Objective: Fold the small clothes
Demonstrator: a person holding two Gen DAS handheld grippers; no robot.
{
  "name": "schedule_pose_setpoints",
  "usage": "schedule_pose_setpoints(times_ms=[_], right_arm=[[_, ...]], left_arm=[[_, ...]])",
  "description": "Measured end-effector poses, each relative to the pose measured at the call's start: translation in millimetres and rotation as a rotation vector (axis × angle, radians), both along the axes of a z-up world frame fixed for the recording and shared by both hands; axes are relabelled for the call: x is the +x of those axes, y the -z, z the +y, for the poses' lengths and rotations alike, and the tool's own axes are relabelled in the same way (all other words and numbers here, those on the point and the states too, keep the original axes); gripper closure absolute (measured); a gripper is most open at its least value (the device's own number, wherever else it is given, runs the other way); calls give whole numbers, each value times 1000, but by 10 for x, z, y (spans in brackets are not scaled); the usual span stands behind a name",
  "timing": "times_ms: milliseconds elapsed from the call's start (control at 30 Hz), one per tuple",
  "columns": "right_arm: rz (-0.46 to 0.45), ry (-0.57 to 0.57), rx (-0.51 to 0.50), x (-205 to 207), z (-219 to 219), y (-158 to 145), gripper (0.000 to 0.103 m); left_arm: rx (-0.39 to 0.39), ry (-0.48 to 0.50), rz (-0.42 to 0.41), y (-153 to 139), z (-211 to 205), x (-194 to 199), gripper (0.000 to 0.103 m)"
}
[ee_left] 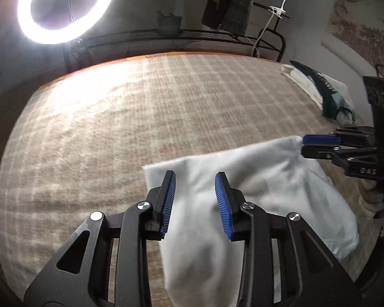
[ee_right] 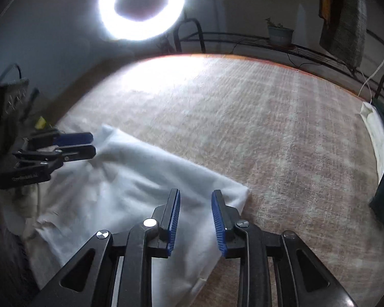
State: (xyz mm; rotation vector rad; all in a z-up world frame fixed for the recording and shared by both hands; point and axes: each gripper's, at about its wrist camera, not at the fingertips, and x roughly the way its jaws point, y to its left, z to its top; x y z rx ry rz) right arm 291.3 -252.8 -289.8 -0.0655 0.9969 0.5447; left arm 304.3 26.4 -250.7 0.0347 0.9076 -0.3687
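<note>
White cloth [ee_left: 243,179] lies rumpled on the plaid-covered desk [ee_left: 115,128] (ring light [ee_left: 64,7] glaring behind). Left gripper [ee_left: 195,179] and right gripper [ee_right: 195,195] each hover over it, jaws parted, holding nothing.

Garment [ee_left: 263,179] plain white. Bed cover [ee_left: 140,117] beige/tan plaid w/ orange edge. Gripper pads [ee_left: 221,202] blue, ribbed; frames black. Ring light [ee_left: 66,7] white.

A home room, plaid blanket-covered bed [ee_left: 140,117] mid-frame, ring light [ee_left: 66,7] upper left, potted plant [ee_left: 169,24] on metal rack [ee_left: 217,37], clothes hanging [ee_left: 230,0] at top.
</note>
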Motion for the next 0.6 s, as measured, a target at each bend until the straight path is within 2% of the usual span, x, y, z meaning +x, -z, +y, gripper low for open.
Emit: schedule_pose_setpoints(times_ms=[100, 233, 300, 400, 433, 500, 600], right_arm=[[-22, 0, 16, 42, 41, -57, 76], [-3, -13, -49, 200, 162, 74, 77], [1, 1, -104, 259, 141, 158, 79], [-6, 36, -126, 295, -3, 174, 79], [-20, 66, -165, 302, -57, 160, 78], [-25, 104, -194, 299, -173, 134, 78], [-17, 135, -111, 186, -383, -34, 77]], left_arm=[[77, -14, -8, 58, -63, 132, 68], [182, -37, 40, 355, -105, 276, 68], [145, -63, 34, 364, 16, 264, 68], [181, -86, 30, 330, 95, 226, 67], [195, -91, 22, 291, 123, 196, 67], [169, -102, -1, 146, 232, 61, 67], [82, -101, -19, -84, 342, -222, 67]])
